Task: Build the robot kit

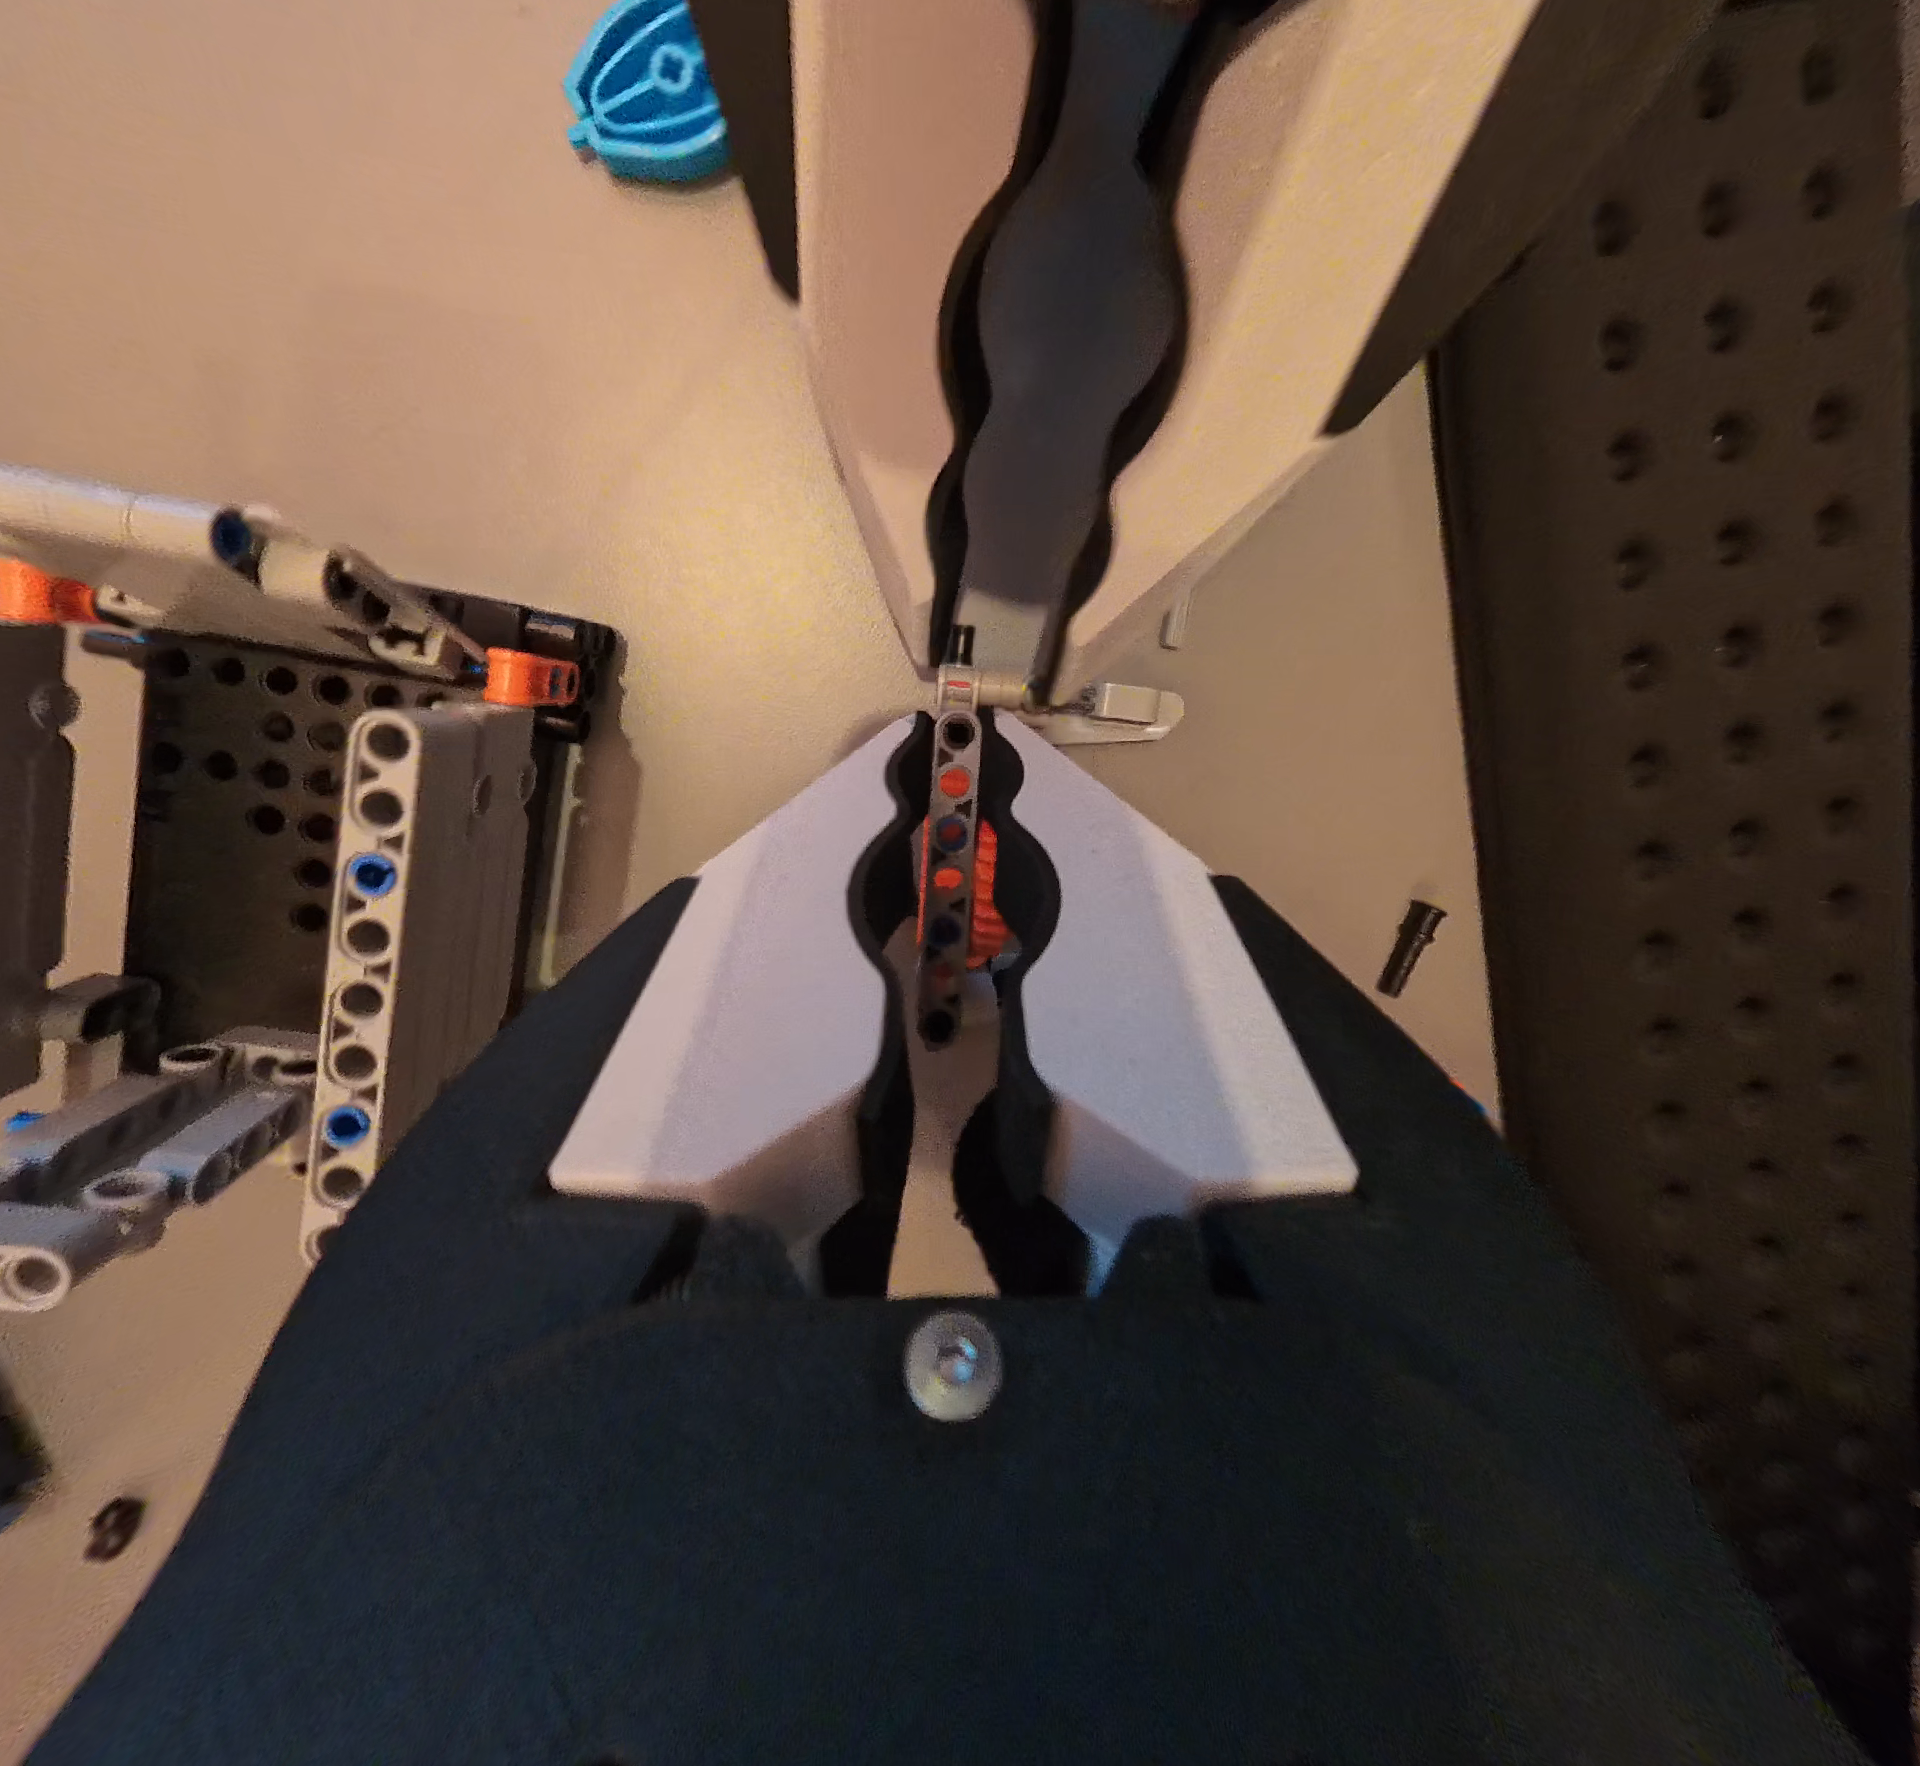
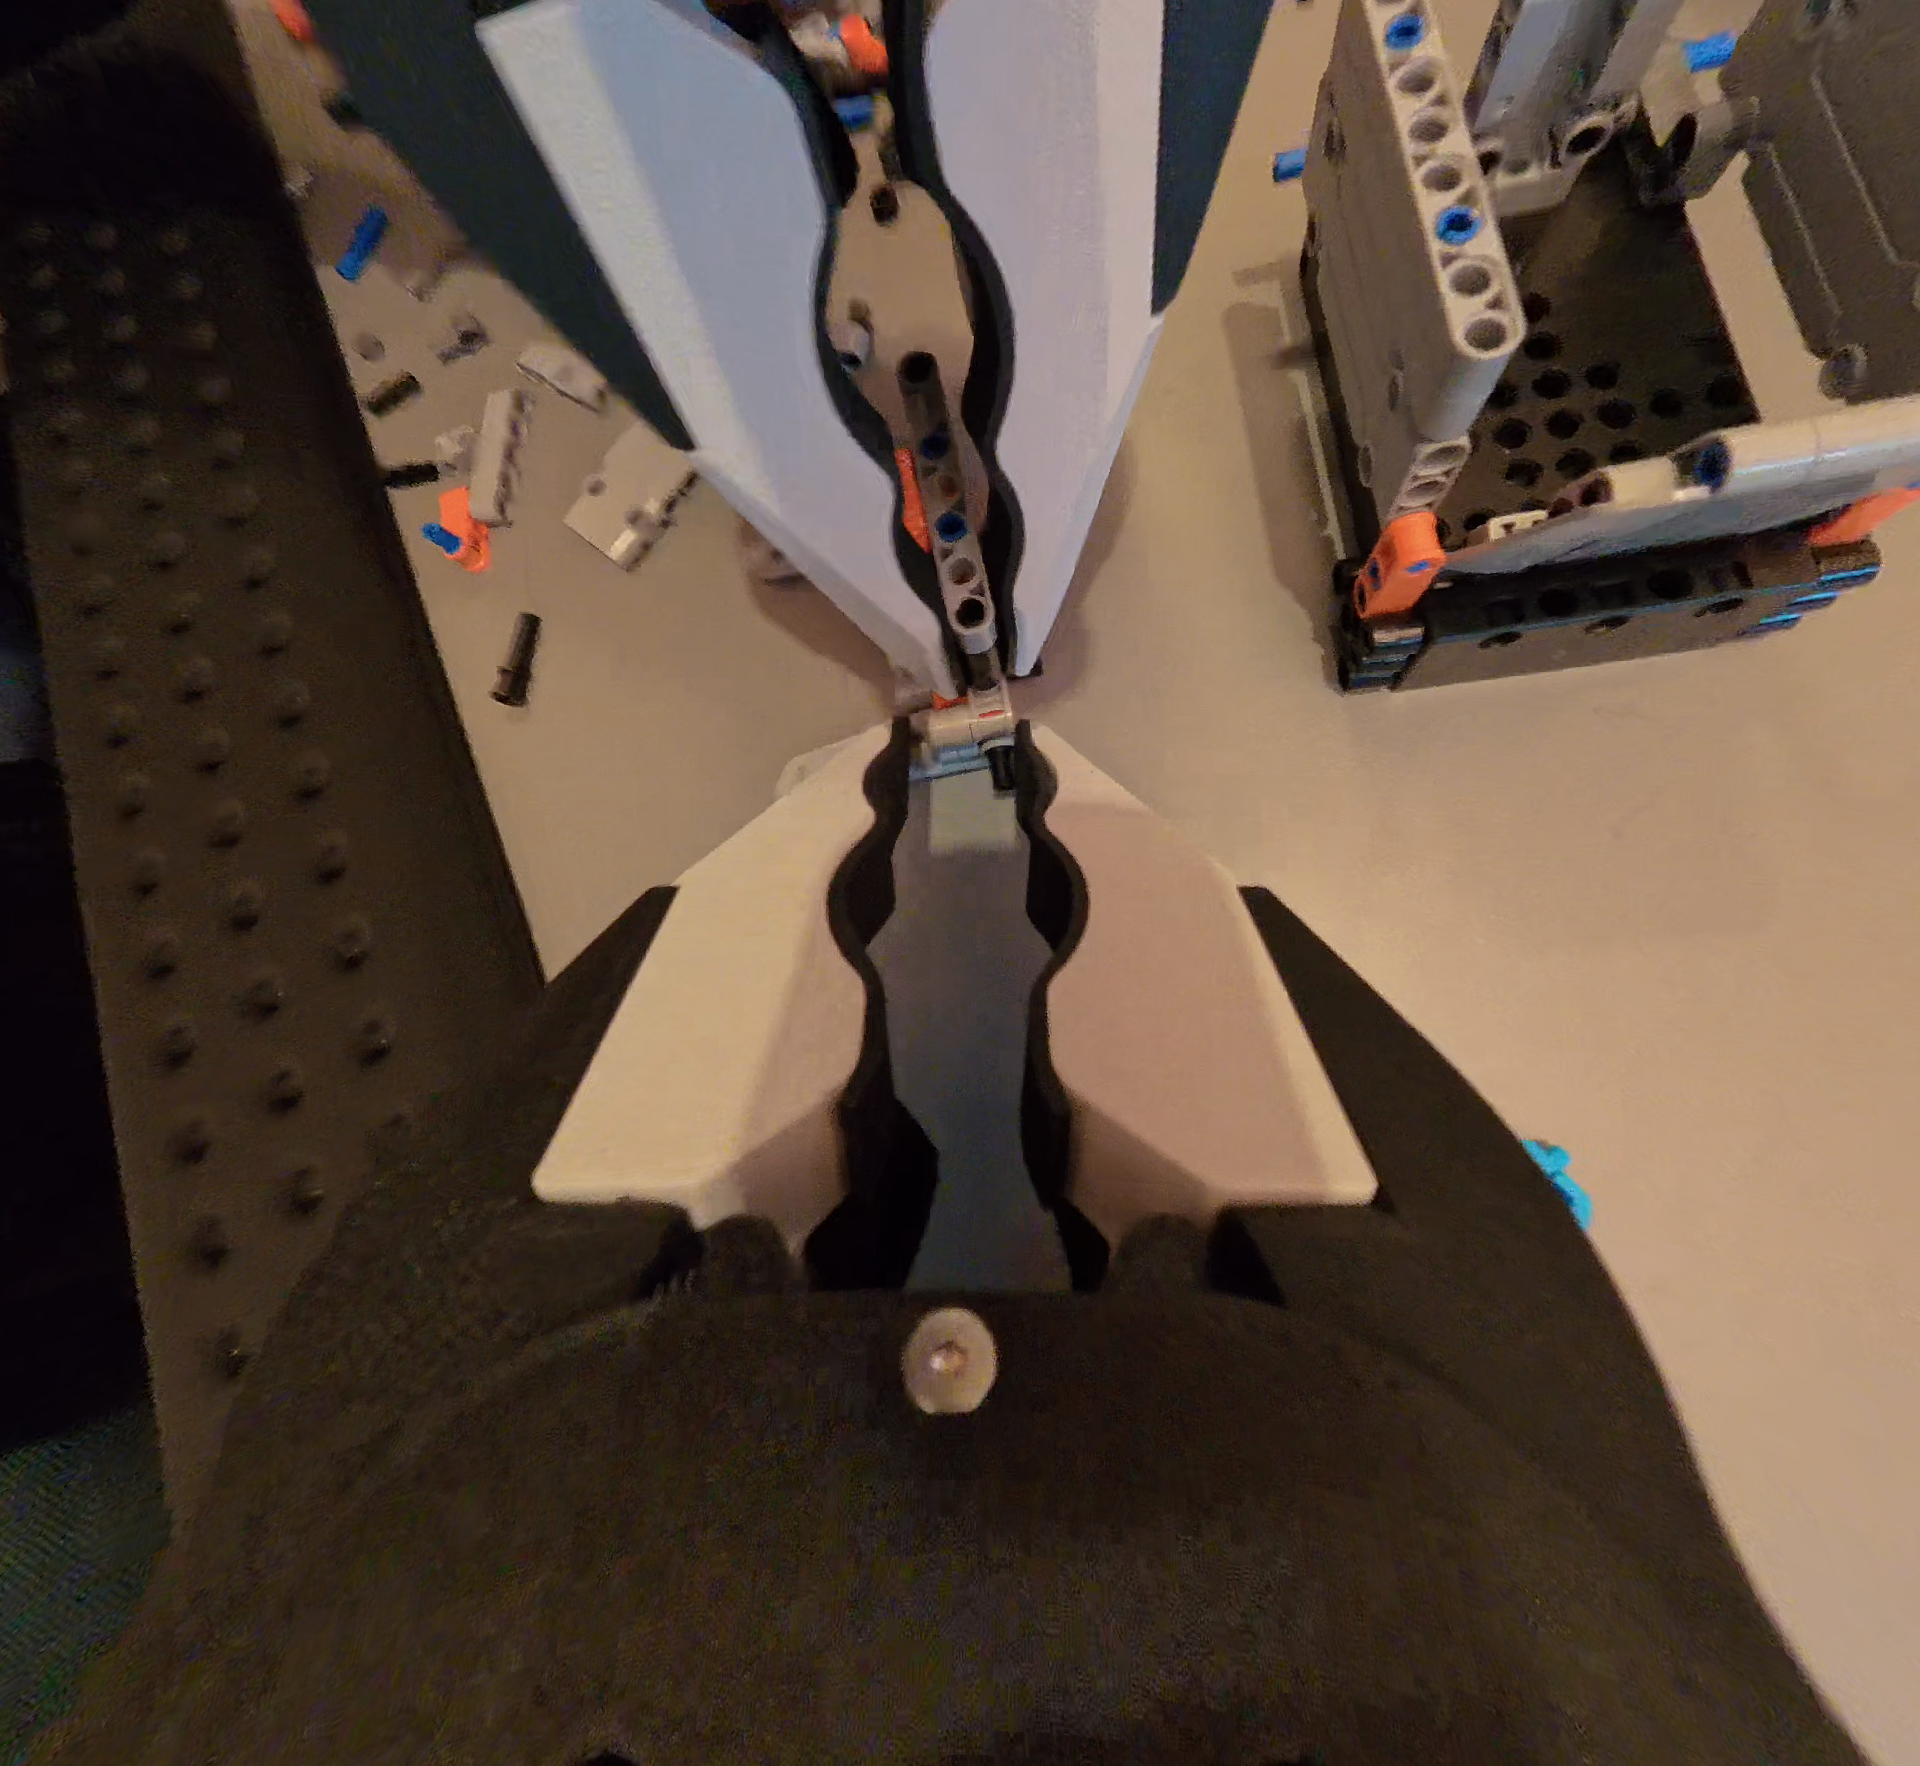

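Note:
In the left wrist view my left gripper (image 1: 961, 729) is shut on a grey holed beam (image 1: 951, 875) with orange and blue pins and an orange gear on its side. The beam points forward out of the jaws. My right gripper (image 1: 992, 667) comes in from the top, tip to tip with the left. In the right wrist view my right gripper (image 2: 966, 740) is shut on a small light grey connector (image 2: 968, 719) with a black pin. The connector touches the end of the beam (image 2: 951, 521), which the left gripper (image 2: 977, 667) holds from above.
A partly built model of grey beams on a black holed frame (image 1: 343, 833) stands on the beige table (image 2: 1351, 989), and shows in the right wrist view (image 2: 1558, 366). A black perforated board (image 1: 1714, 677) lies alongside. Loose small parts (image 2: 499, 449), a black pin (image 1: 1411, 945) and a blue round piece (image 1: 649, 90) lie about. My two grippers' fingertips are within a few centimetres of each other.

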The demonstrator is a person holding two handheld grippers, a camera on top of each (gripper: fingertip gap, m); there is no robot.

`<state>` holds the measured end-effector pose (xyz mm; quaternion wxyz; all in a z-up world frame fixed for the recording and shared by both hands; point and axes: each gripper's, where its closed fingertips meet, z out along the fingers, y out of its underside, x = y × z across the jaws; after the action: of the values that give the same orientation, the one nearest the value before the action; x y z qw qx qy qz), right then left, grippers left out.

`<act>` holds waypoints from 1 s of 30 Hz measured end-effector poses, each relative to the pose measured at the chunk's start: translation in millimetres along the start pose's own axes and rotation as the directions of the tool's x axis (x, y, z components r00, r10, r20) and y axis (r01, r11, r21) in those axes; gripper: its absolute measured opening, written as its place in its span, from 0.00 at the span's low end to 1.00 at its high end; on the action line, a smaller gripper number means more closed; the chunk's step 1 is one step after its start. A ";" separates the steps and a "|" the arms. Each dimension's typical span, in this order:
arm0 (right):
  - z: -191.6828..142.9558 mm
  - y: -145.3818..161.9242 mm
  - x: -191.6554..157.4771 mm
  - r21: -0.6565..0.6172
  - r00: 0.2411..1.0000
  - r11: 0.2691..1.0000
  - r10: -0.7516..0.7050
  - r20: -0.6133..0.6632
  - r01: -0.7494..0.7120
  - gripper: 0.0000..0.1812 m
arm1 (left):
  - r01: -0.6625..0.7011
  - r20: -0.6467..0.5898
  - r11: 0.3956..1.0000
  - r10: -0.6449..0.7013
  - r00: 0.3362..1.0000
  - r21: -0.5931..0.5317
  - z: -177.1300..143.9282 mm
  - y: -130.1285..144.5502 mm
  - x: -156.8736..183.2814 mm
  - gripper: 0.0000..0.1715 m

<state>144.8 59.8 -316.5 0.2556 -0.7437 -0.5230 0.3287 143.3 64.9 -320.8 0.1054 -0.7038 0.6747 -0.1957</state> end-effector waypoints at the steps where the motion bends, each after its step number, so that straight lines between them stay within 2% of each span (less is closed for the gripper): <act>1: -4.8 -4.2 -1.8 0.037 1.000 0.999 0.007 0.017 -0.008 0.11 | 0.015 -0.016 1.000 -0.015 1.000 0.012 -2.0 0.7 -0.6 0.04; 5: -19.1 -6.8 5.2 0.081 1.000 0.996 0.023 0.004 -0.024 0.12 | 0.070 -0.040 0.990 -0.065 0.997 0.126 -27.5 -2.5 -0.2 0.11; 10: -19.1 -22.6 6.3 0.077 0.997 0.994 -0.069 -0.042 0.072 0.07 | 0.089 0.026 0.985 -0.094 0.995 0.148 -46.3 16.3 -2.8 0.07; 13: -8.9 -27.2 5.4 0.040 0.994 0.994 -0.103 -0.040 0.105 0.05 | 0.102 0.050 0.980 -0.112 0.992 0.171 -47.4 24.9 -2.7 0.00; 19: -2.9 -27.7 2.7 -0.007 0.992 0.992 -0.126 -0.030 0.126 0.00 | 0.077 0.081 0.981 -0.093 0.992 0.181 -43.2 27.9 2.3 0.00; 21: 6.7 -14.9 6.0 -0.088 0.989 0.987 -0.141 -0.052 0.136 0.00 | 0.071 0.098 0.980 -0.091 0.991 0.188 -42.8 28.2 2.3 0.00; 24: 7.9 -15.8 2.4 -0.074 0.989 0.987 -0.145 -0.041 0.142 0.00 | 0.070 0.105 0.978 -0.092 0.990 0.196 -43.2 29.2 3.2 0.00; 26: -2.8 -28.2 1.8 -0.005 0.991 0.992 -0.127 -0.047 0.127 0.00 | 0.090 0.089 0.970 -0.112 0.990 0.227 -44.3 29.8 3.2 0.00; 27: -5.6 -30.0 5.6 0.002 0.991 0.993 -0.116 -0.064 0.116 0.02 | 0.101 0.080 0.965 -0.123 0.989 0.242 -45.6 31.1 3.7 0.00; 29: -2.9 -27.8 12.7 -0.006 0.993 0.995 -0.096 -0.072 0.096 0.13 | 0.129 0.062 0.952 -0.152 0.986 0.276 -49.3 33.1 4.3 0.09; 30: 0.8 -27.6 12.0 -0.002 0.994 0.996 -0.092 -0.052 0.092 0.15 | 0.129 0.069 0.951 -0.154 0.986 0.280 -50.2 35.5 3.9 0.09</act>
<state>130.1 80.0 -299.7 0.2843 -0.7273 -0.5496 0.2971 90.1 64.5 -289.6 0.2178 -0.7371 0.5833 -0.2627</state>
